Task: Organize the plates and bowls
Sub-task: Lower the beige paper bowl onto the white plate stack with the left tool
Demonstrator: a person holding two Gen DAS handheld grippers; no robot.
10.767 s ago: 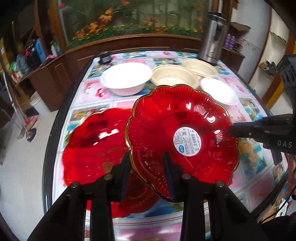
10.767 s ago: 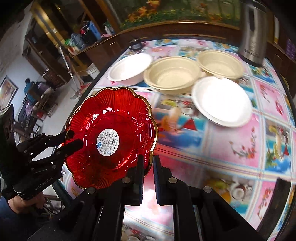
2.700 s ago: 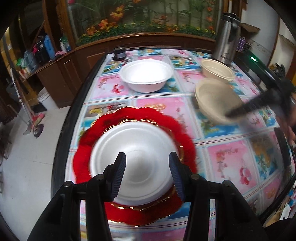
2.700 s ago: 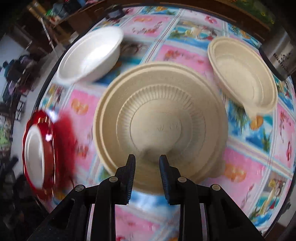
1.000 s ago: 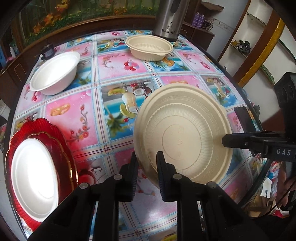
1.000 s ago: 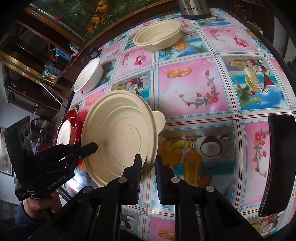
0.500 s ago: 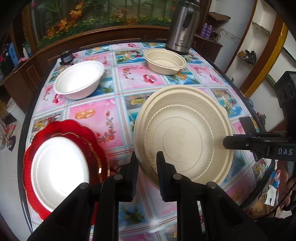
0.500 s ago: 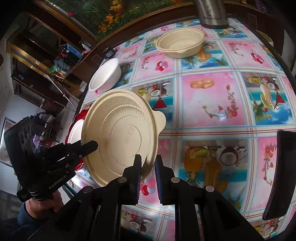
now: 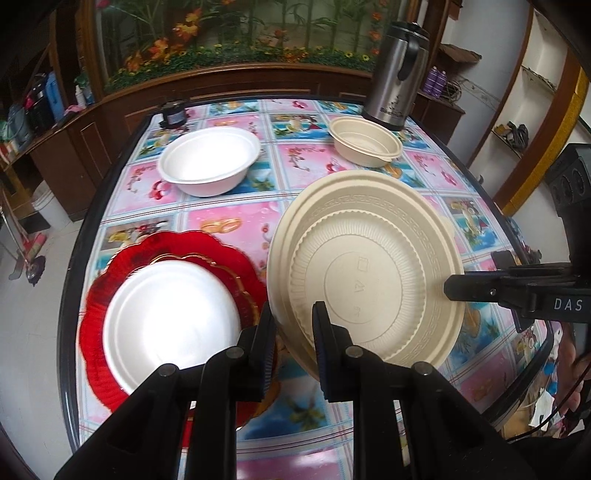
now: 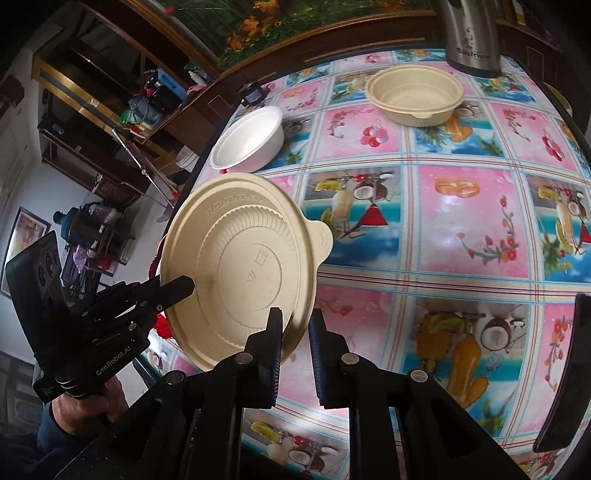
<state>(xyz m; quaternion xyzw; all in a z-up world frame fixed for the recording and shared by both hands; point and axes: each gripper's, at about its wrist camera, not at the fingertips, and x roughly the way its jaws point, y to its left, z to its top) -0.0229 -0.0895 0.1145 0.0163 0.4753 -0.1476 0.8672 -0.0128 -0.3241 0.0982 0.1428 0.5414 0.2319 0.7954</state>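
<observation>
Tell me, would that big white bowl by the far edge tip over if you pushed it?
Probably not easily: the white round foam-looking bowl sits upright on the table, wide and low. It looks thin-walled and empty, so likely very light; a push would probably slide it across the glossy patterned tablecloth rather than tip it. Its soft-looking rim might dent under a hard pinch.

Dark curved wooden cabinet (image 9: pixel 229 79) under a mural of orange flowers and green stems (image 9: pixel 236 29), pale tiled floor (image 9: pixel 33 325), white wall with yellow-edged open shelves (image 9: pixel 532 92), daylight glare on the glossy tabletop (image 9: pixel 236 218).
</observation>
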